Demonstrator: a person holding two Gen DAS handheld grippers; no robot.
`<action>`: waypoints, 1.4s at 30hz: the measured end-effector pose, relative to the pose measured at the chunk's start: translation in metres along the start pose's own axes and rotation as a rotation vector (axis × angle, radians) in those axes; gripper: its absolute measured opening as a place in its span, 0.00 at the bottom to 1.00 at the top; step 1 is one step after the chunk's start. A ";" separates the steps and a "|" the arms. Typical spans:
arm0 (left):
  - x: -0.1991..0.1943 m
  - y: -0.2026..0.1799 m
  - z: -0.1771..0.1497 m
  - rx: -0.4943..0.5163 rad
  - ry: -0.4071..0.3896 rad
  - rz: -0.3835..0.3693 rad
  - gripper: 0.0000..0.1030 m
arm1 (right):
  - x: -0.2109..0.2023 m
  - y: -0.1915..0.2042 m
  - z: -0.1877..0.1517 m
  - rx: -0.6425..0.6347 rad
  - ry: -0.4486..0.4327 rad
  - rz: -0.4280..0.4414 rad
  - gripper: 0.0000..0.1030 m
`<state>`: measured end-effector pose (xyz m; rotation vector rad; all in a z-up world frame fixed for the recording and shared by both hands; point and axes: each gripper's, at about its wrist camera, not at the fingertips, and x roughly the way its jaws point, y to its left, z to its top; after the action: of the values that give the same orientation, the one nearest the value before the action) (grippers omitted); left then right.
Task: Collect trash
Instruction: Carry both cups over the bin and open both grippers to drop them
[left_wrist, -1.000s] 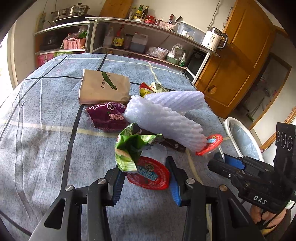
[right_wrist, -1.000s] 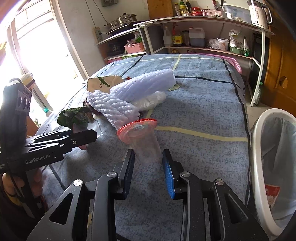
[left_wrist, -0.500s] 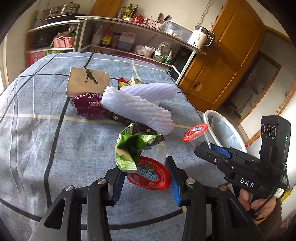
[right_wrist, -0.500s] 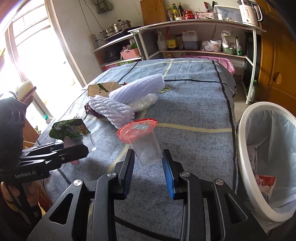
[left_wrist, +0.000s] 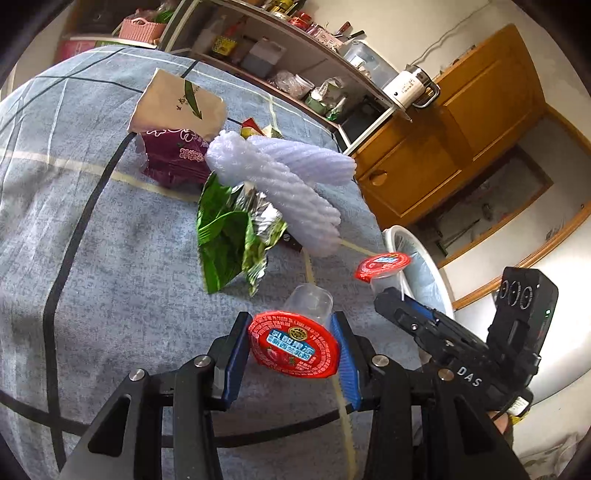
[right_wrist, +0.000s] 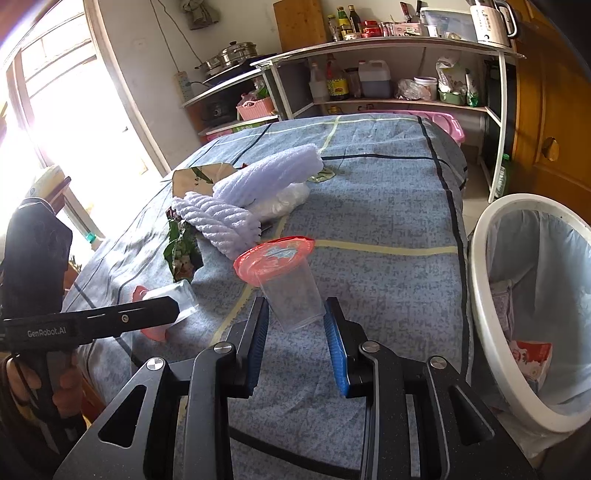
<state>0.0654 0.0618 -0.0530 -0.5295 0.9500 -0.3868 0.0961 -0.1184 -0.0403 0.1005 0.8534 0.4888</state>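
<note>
Red-foil-lidded clear plastic jelly cup (left_wrist: 295, 341) sits clamped btwn the blue pads (left_wrist: 232, 360) of the left gripper (left_wrist: 290, 358), lid facing the cam, cup body pointing away over the table. Jaws closed down to cup width, both pads touching the cup.

Right gripper (right_wrist: 297, 332) same story: second clear plastic cup w/ peeled red foil lid (right_wrist: 286, 280) pinched at its base, lid end tilted up and away. Jaws narrowed to the cup base, pads on both sides. From the left cam that cup (left_wrist: 384, 267) shows lifted off the cloth, near the table's right edge, w/ the bin just behind it.

Blue-grey checked tablecloth (left_wrist: 92, 258) covers the table. Crumpled green foil snack wrapper (left_wrist: 232, 236) lies on the cloth just beyond the left cup, not touching it. Behind the wrapper: two white foam fruit-net sleeves (left_wrist: 284, 181) crossed over each other, a dark-red snack bag (left_wrist: 173, 155) partly under them, and a tan paper pouch w/ green leaf print (left_wrist: 181, 105) leaning on the red bag. Small yellow/red wrapper scrap (left_wrist: 253, 129) pokes out behind the sleeves.

White round waste bin w/ pale-blue liner (right_wrist: 480, 266) stands on the floor just beside the table's right side, right of the right gripper; some wrappers (right_wrist: 532, 358) already inside.

Bkgd: metal shelf rack (right_wrist: 406, 48) w/ bottles, kettle.
</note>
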 end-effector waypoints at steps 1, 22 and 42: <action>-0.001 -0.003 0.000 0.019 -0.008 0.022 0.42 | 0.000 -0.001 0.001 0.002 -0.001 -0.003 0.31; 0.023 -0.137 0.019 0.360 -0.040 0.027 0.42 | -0.089 -0.062 0.005 0.079 -0.142 -0.138 0.31; 0.136 -0.245 0.013 0.587 0.070 0.001 0.42 | -0.124 -0.177 -0.019 0.243 -0.093 -0.357 0.31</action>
<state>0.1285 -0.2049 0.0058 0.0198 0.8517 -0.6575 0.0797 -0.3332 -0.0153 0.1884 0.8156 0.0438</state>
